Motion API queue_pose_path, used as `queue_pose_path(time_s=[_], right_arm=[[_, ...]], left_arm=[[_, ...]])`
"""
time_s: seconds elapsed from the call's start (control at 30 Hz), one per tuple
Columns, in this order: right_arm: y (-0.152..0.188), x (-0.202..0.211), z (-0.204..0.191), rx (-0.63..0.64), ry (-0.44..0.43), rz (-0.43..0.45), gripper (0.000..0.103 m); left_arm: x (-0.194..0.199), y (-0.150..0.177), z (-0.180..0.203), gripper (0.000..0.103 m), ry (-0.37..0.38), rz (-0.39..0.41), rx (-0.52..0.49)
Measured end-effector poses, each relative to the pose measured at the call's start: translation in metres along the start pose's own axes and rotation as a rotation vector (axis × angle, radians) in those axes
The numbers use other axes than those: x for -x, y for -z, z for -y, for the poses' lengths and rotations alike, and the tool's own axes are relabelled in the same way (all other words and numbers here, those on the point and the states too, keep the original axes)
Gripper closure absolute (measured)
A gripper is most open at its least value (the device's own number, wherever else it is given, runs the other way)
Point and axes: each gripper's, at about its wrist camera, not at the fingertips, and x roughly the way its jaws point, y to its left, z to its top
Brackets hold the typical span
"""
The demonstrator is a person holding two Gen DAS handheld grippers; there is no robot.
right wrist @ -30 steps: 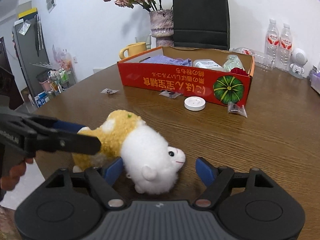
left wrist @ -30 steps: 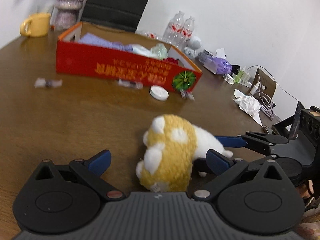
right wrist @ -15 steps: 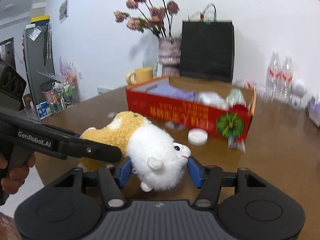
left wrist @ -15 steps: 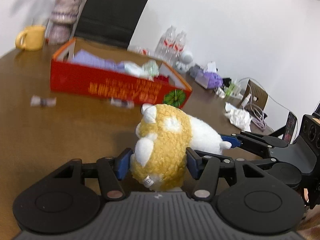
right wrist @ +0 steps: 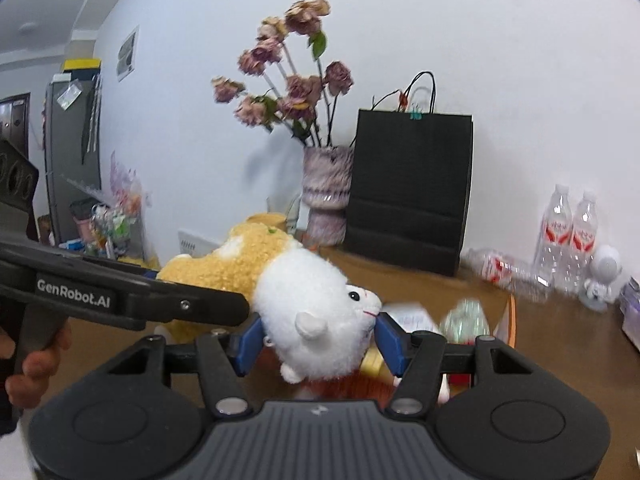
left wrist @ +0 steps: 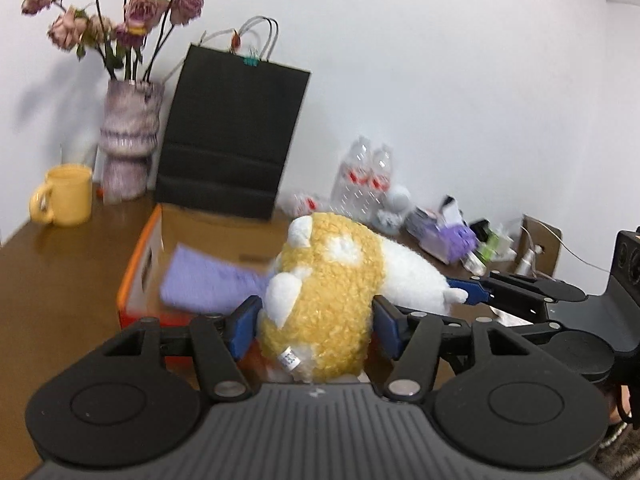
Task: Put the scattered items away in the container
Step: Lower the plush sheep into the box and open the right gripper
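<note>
Light: bright, even indoor light
Shadows: soft flower shadow on wall (right wrist: 400,20)
Blur: box (left wrist: 140,264) contents smeared
Edges: fisheye bending, dark corners

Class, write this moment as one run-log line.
left gripper: shut on yellow-and-white plush toy | right gripper: shut on its white end | toy: lifted above red cardboard box

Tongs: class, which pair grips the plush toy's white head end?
The right tongs clamp the plush toy at its white head; the left tongs hold its yellow rear.

Red box (left wrist: 138,276) front wall hidden behind hand-held gripper; purple cloth (left wrist: 204,282) blurred
</note>
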Motion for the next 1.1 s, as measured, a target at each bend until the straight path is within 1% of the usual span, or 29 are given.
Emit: queue_pose_path(time_s=[0.1,0.2,0.37,0.47,0.53,0.57,0.6,0.63,0.67,0.7,0.73,0.77,0.83,0.9,1.1], right_arm=[[-0.017,-0.033,0.01,-0.016,0.011,-0.004,0.044],[-0.032,-0.071,0.023,-0.033,0.019,-0.037,0.044],[-0.046,-0.135,0.044,-0.09,0.016,-0.126,0.044],[-0.047,-0.167,0.055,-0.135,0.03,-0.191,0.044],[-0.043,-0.186,0.06,-0.164,0.034,-0.233,0.044],[-0.041,-0.195,0.062,-0.177,0.037,-0.256,0.042],[-0.038,-0.201,0.063,-0.184,0.045,-0.28,0.042],[-0.036,-0.207,0.064,-0.189,0.058,-0.302,0.04],[-0.033,-0.21,0.065,-0.191,0.072,-0.311,0.033],[-0.031,-0.211,0.065,-0.193,0.087,-0.311,0.029],[-0.029,-0.21,0.065,-0.195,0.092,-0.3,0.024],[-0.026,-0.208,0.066,-0.203,0.091,-0.283,0.021],[-0.023,-0.202,0.068,-0.219,0.08,-0.26,0.019],[-0.022,-0.2,0.068,-0.209,0.073,-0.257,0.019],[-0.027,-0.188,0.066,-0.194,0.077,-0.222,0.016]], left_arm=[[-0.029,-0.02,-0.017,0.04,-0.021,0.004,0.013],[-0.057,-0.034,-0.039,0.04,-0.033,-0.008,0.055],[-0.105,-0.046,-0.075,0.04,-0.04,-0.04,0.13],[-0.131,-0.048,-0.091,0.039,-0.05,-0.063,0.17],[-0.143,-0.046,-0.1,0.038,-0.057,-0.088,0.19],[-0.147,-0.044,-0.103,0.032,-0.064,-0.1,0.199],[-0.149,-0.043,-0.105,0.02,-0.073,-0.109,0.205],[-0.15,-0.041,-0.106,0.014,-0.086,-0.115,0.202],[-0.15,-0.04,-0.107,0.006,-0.104,-0.118,0.19],[-0.15,-0.04,-0.107,0.002,-0.12,-0.119,0.178],[-0.149,-0.04,-0.107,0.001,-0.134,-0.117,0.169],[-0.148,-0.039,-0.107,0.0,-0.141,-0.114,0.167],[-0.146,-0.04,-0.107,0.0,-0.144,-0.103,0.178],[-0.143,-0.041,-0.105,0.0,-0.142,-0.09,0.182],[-0.139,-0.044,-0.094,0.0,-0.155,-0.078,0.15]])
